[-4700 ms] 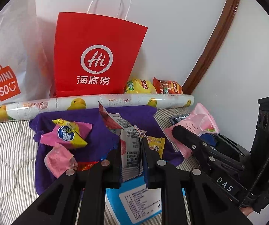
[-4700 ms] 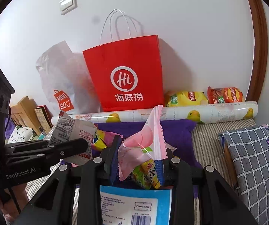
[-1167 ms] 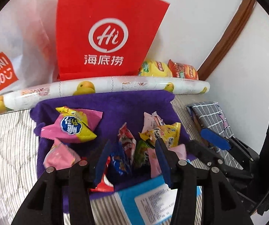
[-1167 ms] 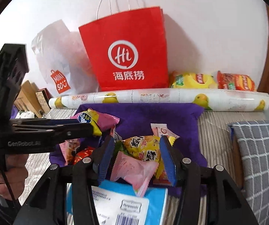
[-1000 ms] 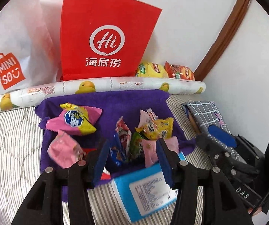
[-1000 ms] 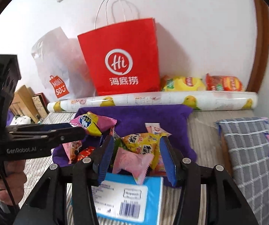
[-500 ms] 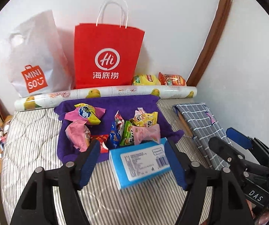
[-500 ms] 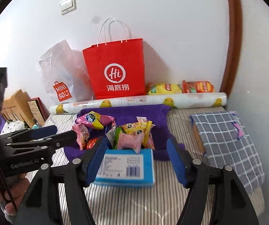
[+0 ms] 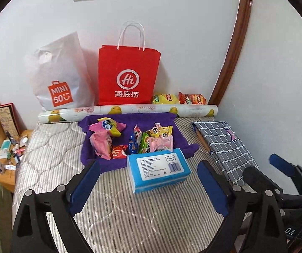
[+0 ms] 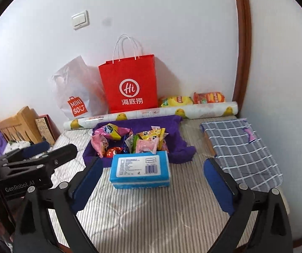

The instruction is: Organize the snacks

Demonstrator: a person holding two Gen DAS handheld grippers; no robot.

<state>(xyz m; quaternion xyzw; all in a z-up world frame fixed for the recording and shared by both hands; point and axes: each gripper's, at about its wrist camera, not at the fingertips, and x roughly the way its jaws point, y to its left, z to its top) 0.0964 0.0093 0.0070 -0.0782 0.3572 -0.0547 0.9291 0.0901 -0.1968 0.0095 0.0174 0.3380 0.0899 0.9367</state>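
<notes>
snacks sit bunched on the purple cloth, just behind the blue box on my striped mattress. my left gripper and right gripper hang spread wide, holding nothing, near the box.

Black tongs, blue pads, silver screws, white "GenRobot.AI" lettering.

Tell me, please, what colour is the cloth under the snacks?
Purple; the cloth shows best in the right wrist view.
</notes>
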